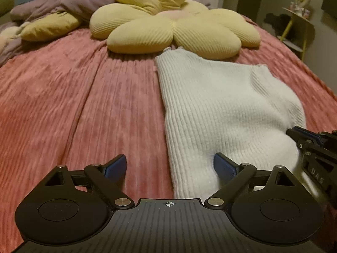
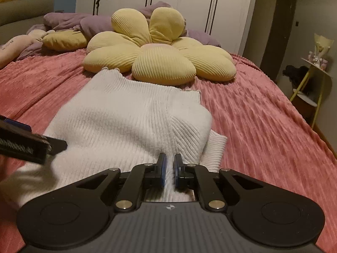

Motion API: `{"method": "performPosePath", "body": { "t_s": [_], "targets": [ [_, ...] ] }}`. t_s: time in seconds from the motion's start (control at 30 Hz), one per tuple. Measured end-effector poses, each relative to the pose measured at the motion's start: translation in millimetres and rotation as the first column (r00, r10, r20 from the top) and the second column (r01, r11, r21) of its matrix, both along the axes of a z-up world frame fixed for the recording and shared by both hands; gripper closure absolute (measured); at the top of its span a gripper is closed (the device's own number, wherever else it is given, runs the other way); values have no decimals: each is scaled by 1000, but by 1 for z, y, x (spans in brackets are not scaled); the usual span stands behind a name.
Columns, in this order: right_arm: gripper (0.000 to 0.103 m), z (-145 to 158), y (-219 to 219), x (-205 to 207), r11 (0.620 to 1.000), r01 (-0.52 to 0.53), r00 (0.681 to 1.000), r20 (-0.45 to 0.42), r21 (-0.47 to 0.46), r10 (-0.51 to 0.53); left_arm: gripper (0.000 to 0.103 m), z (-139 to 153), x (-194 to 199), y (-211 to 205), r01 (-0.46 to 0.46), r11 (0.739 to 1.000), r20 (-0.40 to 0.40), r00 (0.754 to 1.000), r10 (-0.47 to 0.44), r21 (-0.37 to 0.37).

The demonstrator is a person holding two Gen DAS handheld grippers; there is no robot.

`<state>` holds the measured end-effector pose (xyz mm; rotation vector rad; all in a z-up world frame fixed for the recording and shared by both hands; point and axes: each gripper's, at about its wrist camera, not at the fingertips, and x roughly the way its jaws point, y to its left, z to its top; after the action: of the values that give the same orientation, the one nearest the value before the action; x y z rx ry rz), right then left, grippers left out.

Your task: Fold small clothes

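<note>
Fold step underway: white ribbed knit garment point(image 2: 126, 113) lies on pink ribbed bedspread point(image 1: 73, 105), near yellow flower cushion point(image 2: 160, 63). My right gripper point(image 2: 169, 172) pinches its near hem; left gripper point(image 1: 169, 168) spread wide, straddling its edge. Next: left must close.

- The white garment point(image 2: 118, 116), at mid-frame, is a soft ribbed knit, matt and a little fuzzy.
- The pink bedspread point(image 1: 73, 105) is plush cloth with fine ridges.
- The yellow flower cushion point(image 2: 160, 63), upper centre, is corded fabric.
- The left gripper point(image 1: 170, 166), along the lower edge, is matt black plastic with shiny metal pins and grooved blue pads point(image 1: 224, 167).
</note>
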<state>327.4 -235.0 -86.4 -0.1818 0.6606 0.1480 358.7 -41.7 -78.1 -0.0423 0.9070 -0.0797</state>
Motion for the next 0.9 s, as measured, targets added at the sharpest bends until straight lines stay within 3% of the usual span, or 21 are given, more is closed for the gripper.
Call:
{"method": "performPosePath", "body": {
  "t_s": [0.07, 0.13, 0.23, 0.3, 0.37, 0.4, 0.53, 0.6, 0.63, 0.77, 0.8, 0.9],
  "targets": [
    [97, 7, -8, -1, 999, -16, 1000, -6, 42, 16, 10, 5, 0, 16, -9, 996, -2, 1000, 9, -87],
    [94, 18, -22, -7, 990, -18, 1000, -12, 141, 20, 10, 5, 1, 36, -38, 979, -22, 999, 35, -202],
    [76, 26, -50, -10, 942, 7, 998, -54, 335, 11, 11, 0, 7, 56, -57, 932, -62, 997, 37, -358],
    [74, 25, -65, -8, 907, 41, 997, -80, 418, -9, 12, -2, 11, 63, -57, 904, -70, 997, 31, -423],
    [42, 22, -77, -2, 890, 96, 993, -107, 445, -53, 12, -3, 14, 64, -36, 877, -68, 998, 4, -479],
    [39, 20, -84, 0, 881, 110, 991, -113, 460, -65, 12, -7, 18, 63, -22, 860, -78, 997, -21, -510],
    [38, -2, -103, 19, 784, 144, 976, -217, 604, -12, 13, -22, 30, 55, -10, 852, -119, 991, -61, -524],
    [38, -12, -107, 29, 743, 153, 971, -240, 651, 10, 14, -23, 33, 52, 0, 834, -105, 992, -70, -552],
    [36, -15, -110, 32, 714, 153, 969, -245, 683, 26, 21, -23, 34, 50, 2, 823, -104, 992, -75, -569],
    [30, -27, -120, 43, 585, 184, 964, -261, 790, 50, 27, -26, 41, 43, -2, 817, -111, 991, -76, -577],
    [31, -27, -119, 44, 574, 185, 965, -258, 797, 46, 27, -29, 42, 44, -9, 813, -114, 991, -70, -582],
    [36, -27, -109, 47, 612, 162, 966, -252, 774, 63, 29, -35, 45, 48, -61, 781, -136, 990, -31, -621]
  ]
}}
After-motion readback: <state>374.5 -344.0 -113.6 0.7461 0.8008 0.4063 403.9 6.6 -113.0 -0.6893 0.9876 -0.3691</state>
